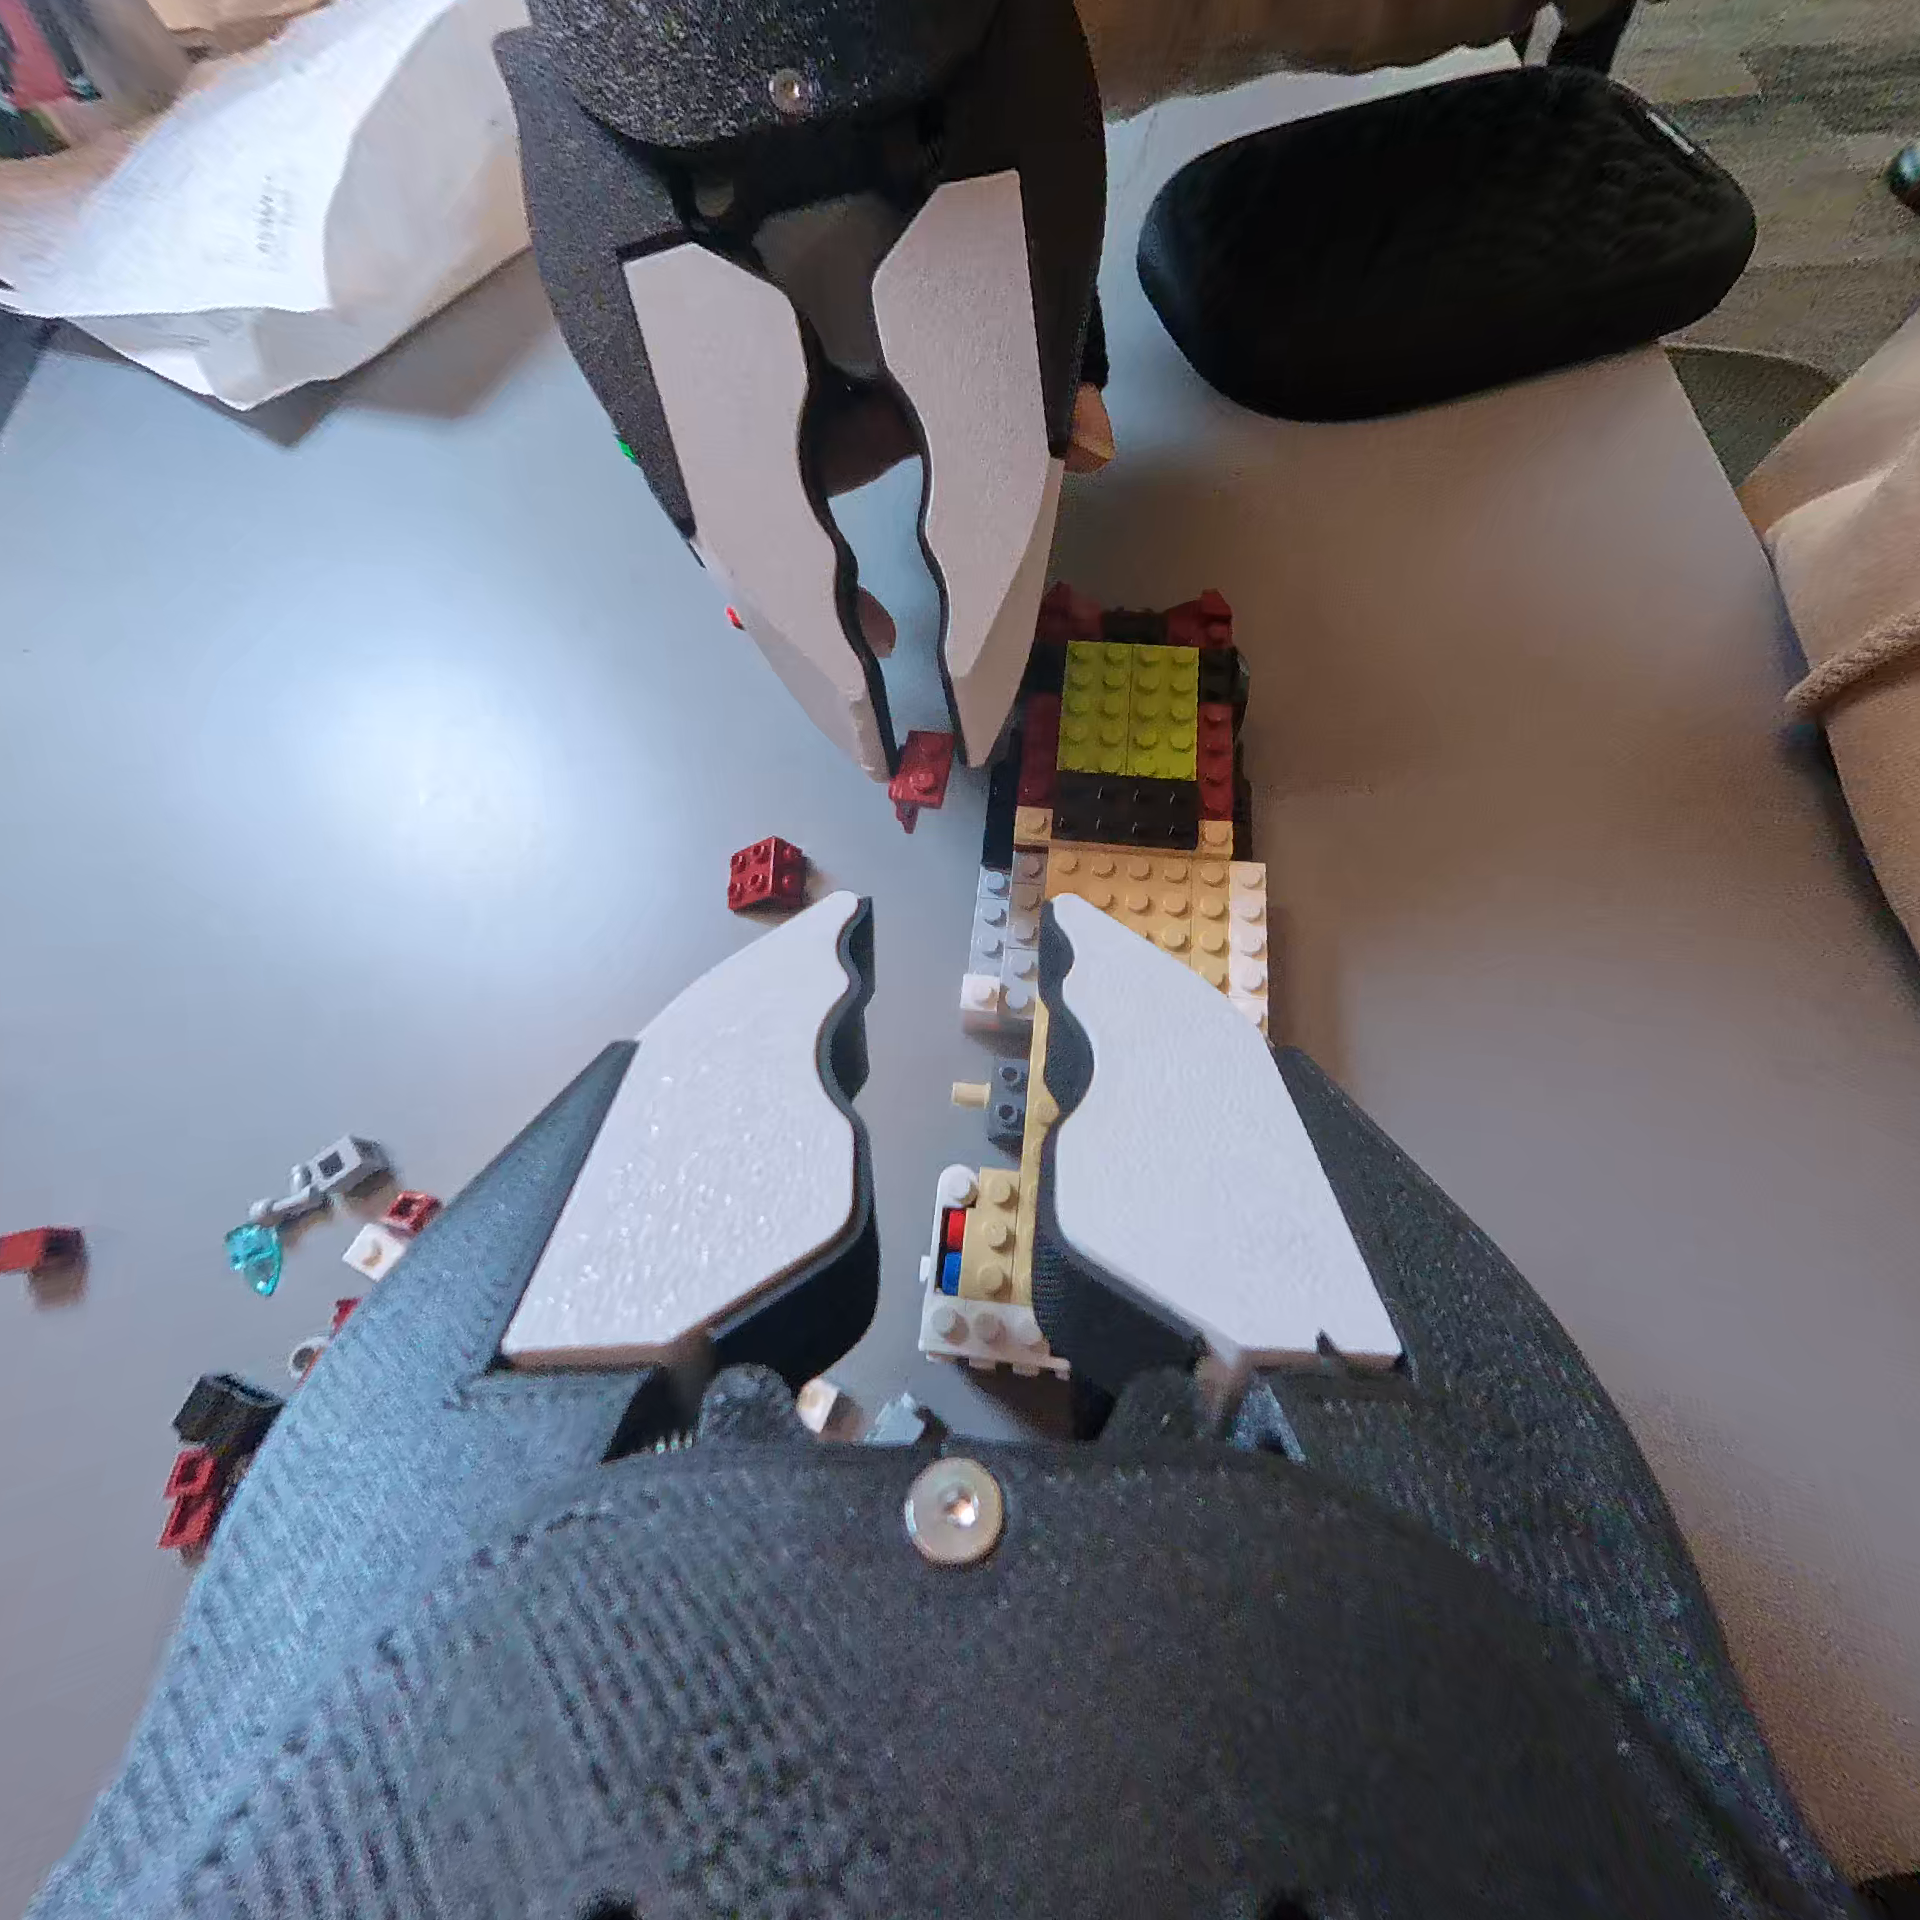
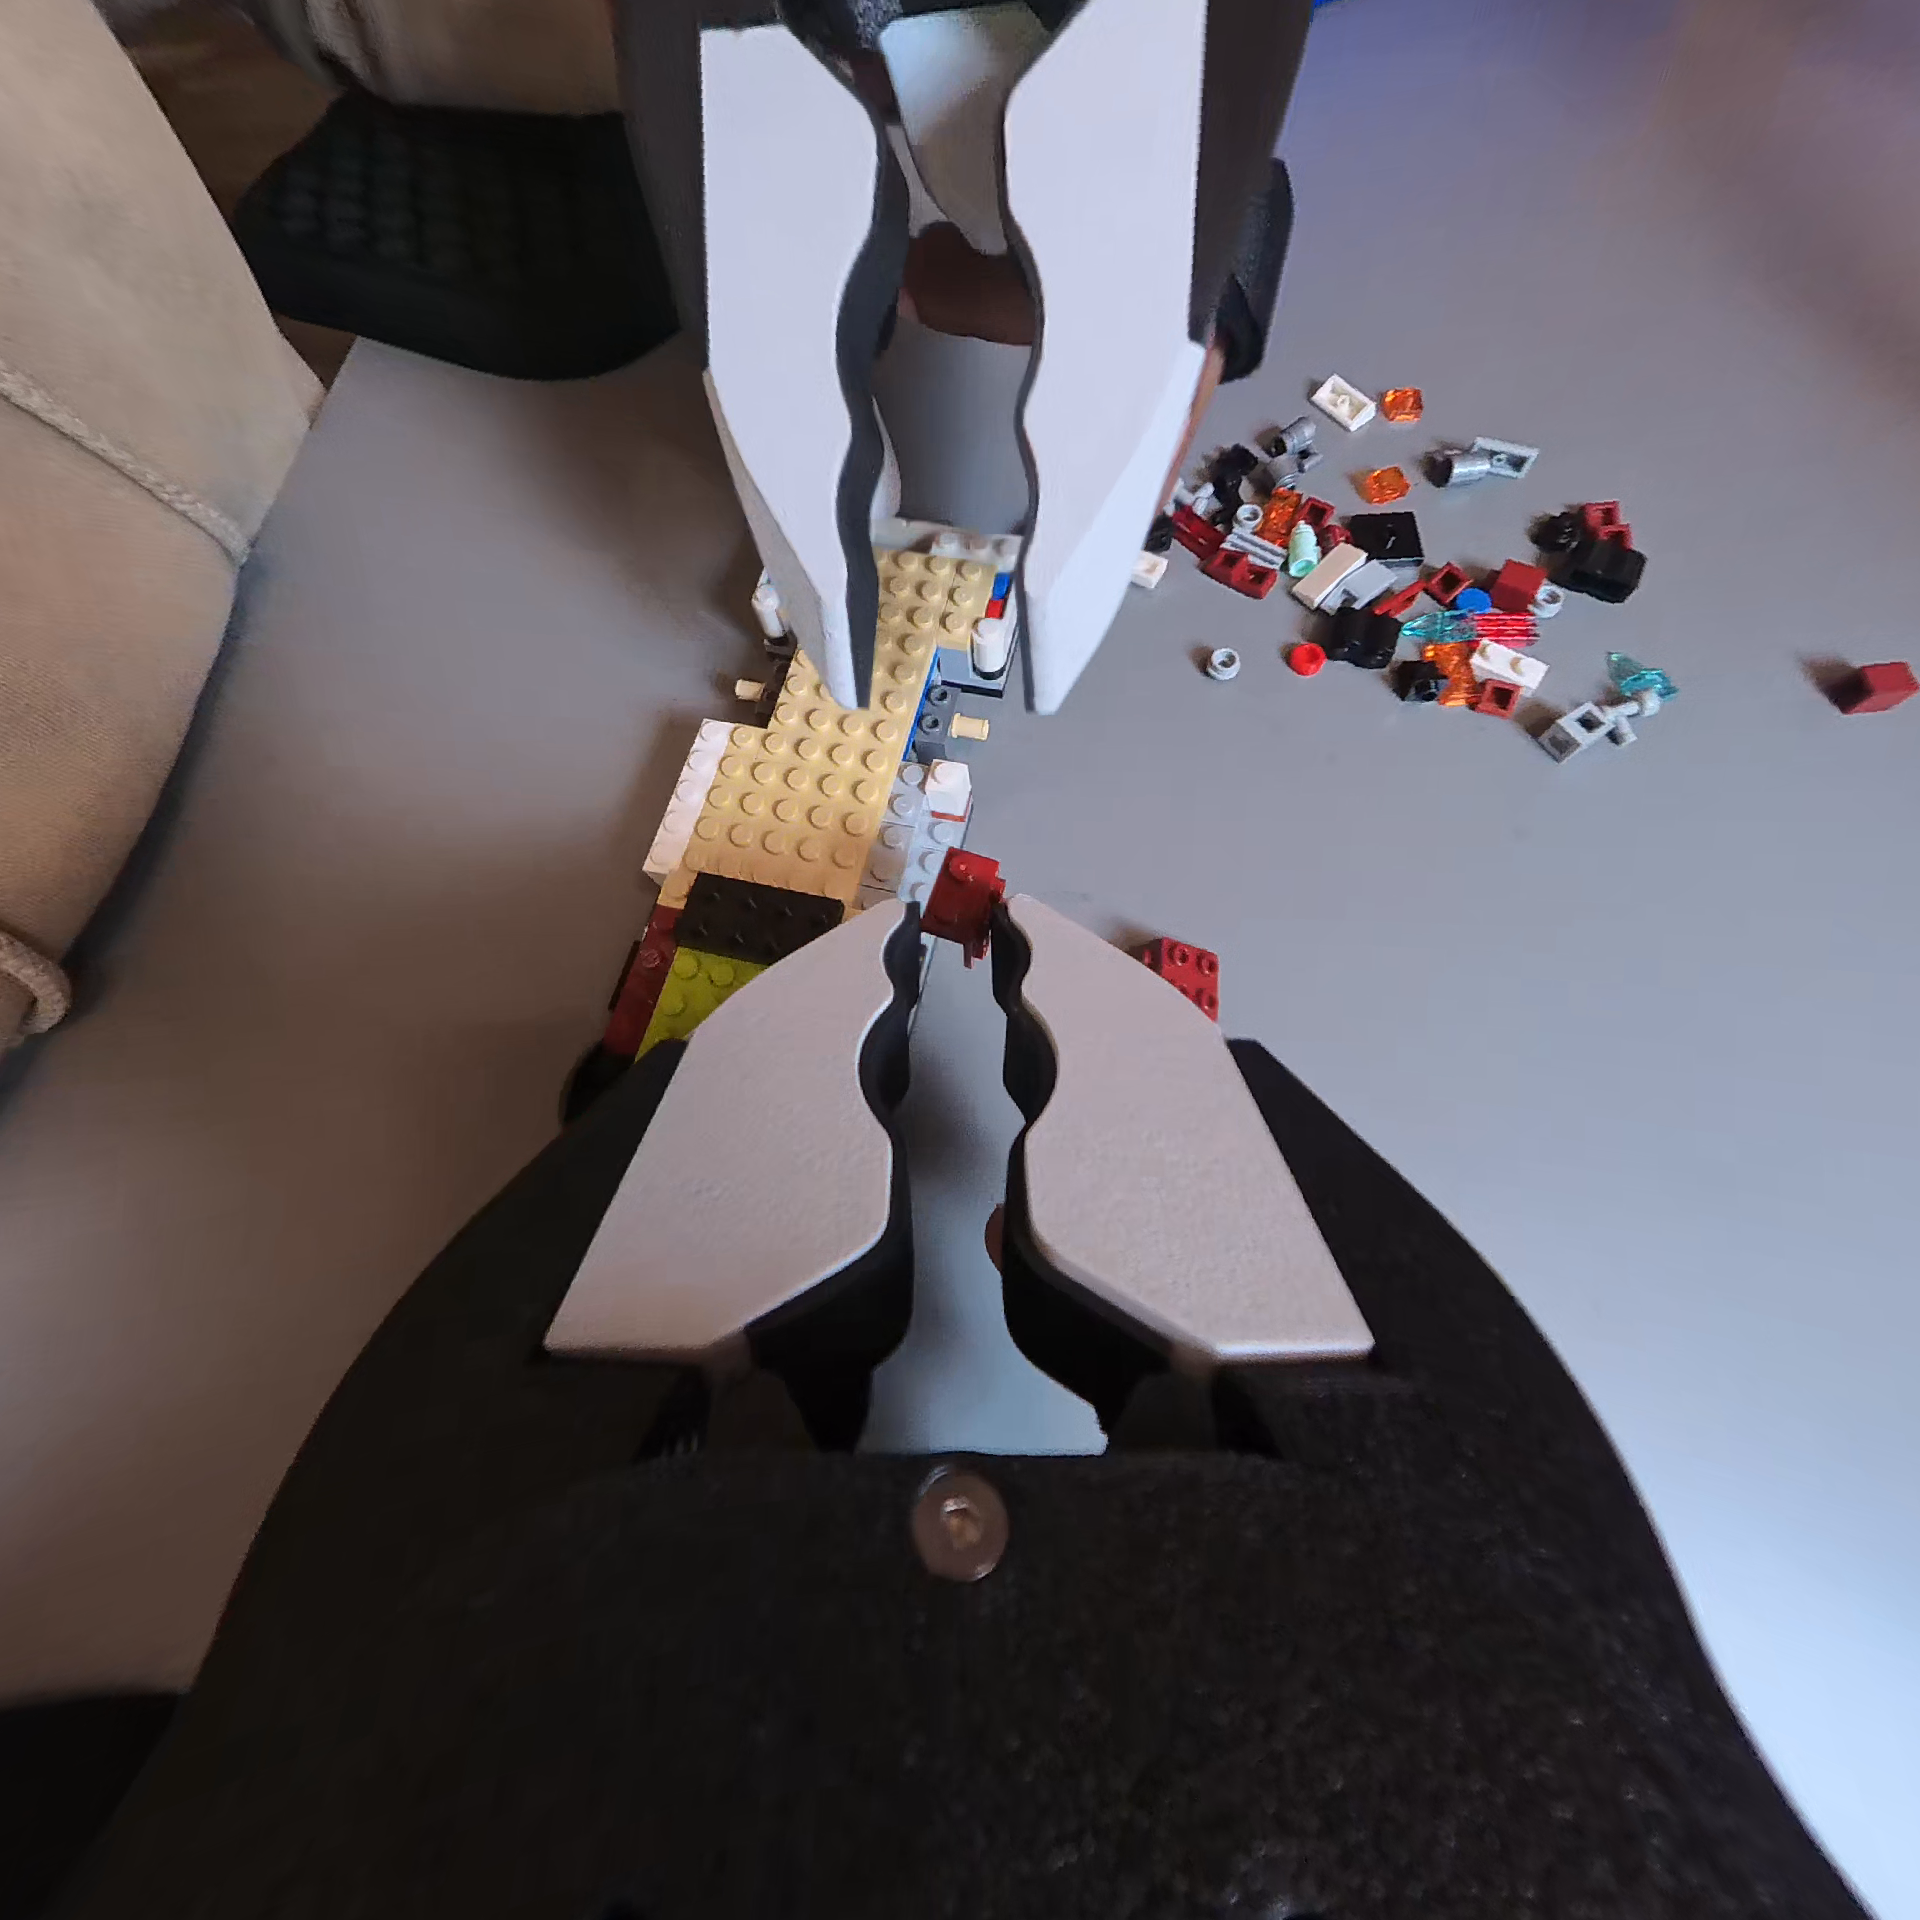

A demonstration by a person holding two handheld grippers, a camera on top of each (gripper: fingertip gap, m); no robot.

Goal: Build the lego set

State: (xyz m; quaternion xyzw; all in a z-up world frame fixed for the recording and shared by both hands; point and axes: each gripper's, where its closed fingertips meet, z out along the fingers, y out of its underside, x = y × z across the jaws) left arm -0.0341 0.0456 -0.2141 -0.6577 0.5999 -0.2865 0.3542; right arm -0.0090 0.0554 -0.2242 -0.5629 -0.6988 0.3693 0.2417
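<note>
The right gripper [image 2: 956, 909] has its jaws clamped on a small dark red brick [image 2: 964, 896], lifted beside the long brick model [image 2: 800, 790] on the counter [image 2: 1351, 1039]; the left gripper [image 1: 951, 914] hovers over the model's near end, jaws partly open, empty

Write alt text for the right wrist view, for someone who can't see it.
The right gripper pinches a small dark red brick beside a long brick model on a grey table. The left gripper, jaws apart, faces it over the model's far end; loose bricks lie scattered to the right.
</note>
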